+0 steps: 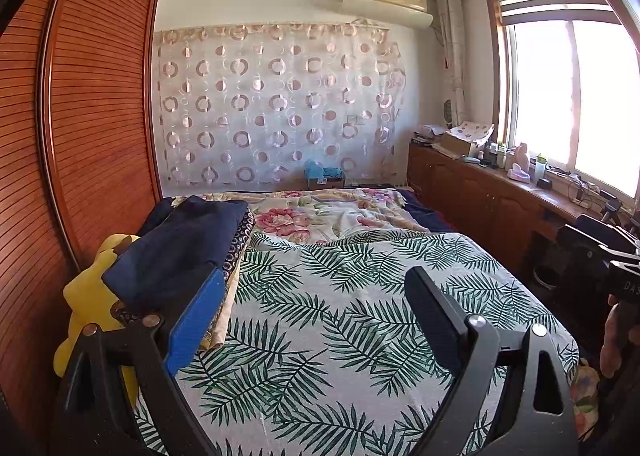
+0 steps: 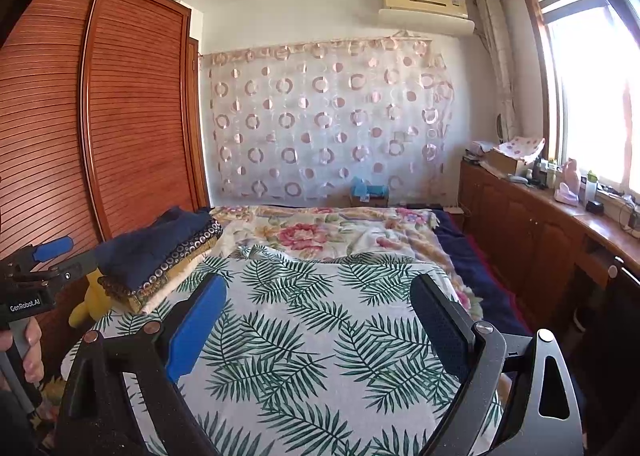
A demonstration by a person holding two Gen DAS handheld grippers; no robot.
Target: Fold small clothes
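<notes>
Fingers first: on the left gripper (image 1: 316,296) the jaws stand wide apart with nothing between them, only the palm-leaf sheet (image 1: 340,336) showing through the gap. The right gripper (image 2: 320,304) is the same, spread wide and empty, poised above the same sheet.

Just beyond the left gripper's blue pad (image 1: 196,320) sits the stack of folded clothes (image 1: 188,252), a navy piece on top, a ring-patterned dark one and a tan one under it. The stack rests at the left edge of the bed, near the wooden wardrobe (image 1: 92,104), with a yellow plush toy (image 1: 86,296) tucked against its near side. In the right wrist view the stack (image 2: 160,256) lies well left of the right gripper.

We see no loose garment spread on the sheet, so we judge that the pile is done, or that the next piece is out of view; we cannot tell which. If another piece comes, we do best to lay it flat in the open middle of the sheet, take it by two corners with one gripper each, and keep the edges level as we bring them over. We should stay clear of the stack, since a brush from the left pad could push the navy top layer askew.

Farther out lie the floral quilt (image 1: 328,216) and the bright window (image 1: 572,96).
</notes>
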